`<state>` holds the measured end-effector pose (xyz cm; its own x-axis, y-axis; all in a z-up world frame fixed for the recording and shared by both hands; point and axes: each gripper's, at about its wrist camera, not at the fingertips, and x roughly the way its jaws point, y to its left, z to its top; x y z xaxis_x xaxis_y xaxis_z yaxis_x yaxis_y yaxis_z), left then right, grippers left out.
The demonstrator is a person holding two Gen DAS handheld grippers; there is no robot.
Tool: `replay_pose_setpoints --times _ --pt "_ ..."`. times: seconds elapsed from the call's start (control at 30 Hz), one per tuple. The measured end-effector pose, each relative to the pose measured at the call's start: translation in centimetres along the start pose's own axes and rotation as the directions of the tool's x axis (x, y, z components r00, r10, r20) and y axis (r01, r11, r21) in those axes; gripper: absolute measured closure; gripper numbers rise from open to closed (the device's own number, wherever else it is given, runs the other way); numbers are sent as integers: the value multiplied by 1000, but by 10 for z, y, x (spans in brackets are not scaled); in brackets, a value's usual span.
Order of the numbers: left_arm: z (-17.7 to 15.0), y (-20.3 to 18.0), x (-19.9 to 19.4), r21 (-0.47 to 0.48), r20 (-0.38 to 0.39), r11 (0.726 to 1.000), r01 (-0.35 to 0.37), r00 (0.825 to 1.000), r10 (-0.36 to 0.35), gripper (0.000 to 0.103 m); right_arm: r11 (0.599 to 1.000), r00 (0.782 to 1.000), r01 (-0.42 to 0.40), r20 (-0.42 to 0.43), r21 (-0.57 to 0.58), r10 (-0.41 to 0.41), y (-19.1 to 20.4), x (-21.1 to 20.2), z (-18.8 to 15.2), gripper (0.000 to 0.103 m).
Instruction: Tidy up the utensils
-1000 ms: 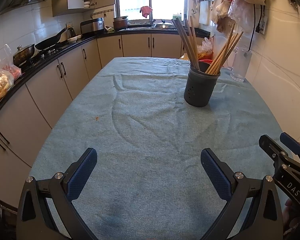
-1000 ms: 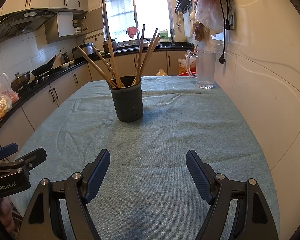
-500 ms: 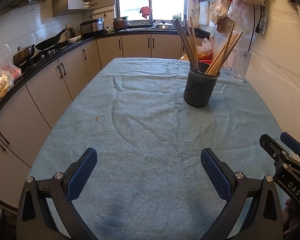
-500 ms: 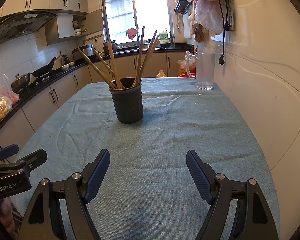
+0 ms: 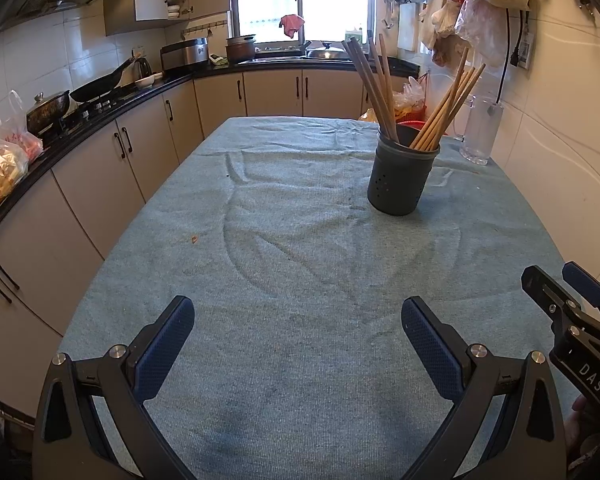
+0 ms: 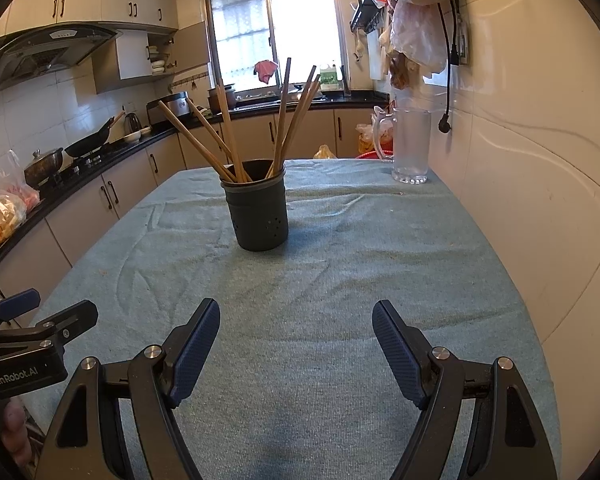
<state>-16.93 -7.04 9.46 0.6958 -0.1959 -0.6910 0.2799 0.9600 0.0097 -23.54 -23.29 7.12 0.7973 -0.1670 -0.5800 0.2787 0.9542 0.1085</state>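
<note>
Left gripper (image 5: 296, 340) fingers wide apart, holding nothing. Dark round perforated plastic holder (image 6: 259, 210) mid-surface has the long wooden chopsticks (image 6: 283, 116) leaning inside: light, stiff, slippery, so I'd pinch mid-shaft. Right gripper (image 6: 296, 344), near side of holder, also spread and empty.

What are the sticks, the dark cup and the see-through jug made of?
The chopsticks look like wood or bamboo: tan and matte. The holder looks like matte dark plastic with small drain holes. The jug looks like clear glass or plastic; I can't tell which.
</note>
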Motion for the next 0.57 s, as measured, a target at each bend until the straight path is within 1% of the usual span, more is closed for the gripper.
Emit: replay_pose_setpoints --times 0.2,0.37,0.57 --pt "4 4 3 -12 8 1000 -12 1000 12 0 1000 1000 -2 -2 1 2 0 1 -1 20" --pt "5 9 9 -29 -1 999 -21 1000 21 0 1000 999 -7 -39 -14 6 1 9 -2 20" --pt "5 7 17 -25 -20 1000 -9 1000 8 0 1000 997 -17 -76 -8 17 -2 18 -3 19"
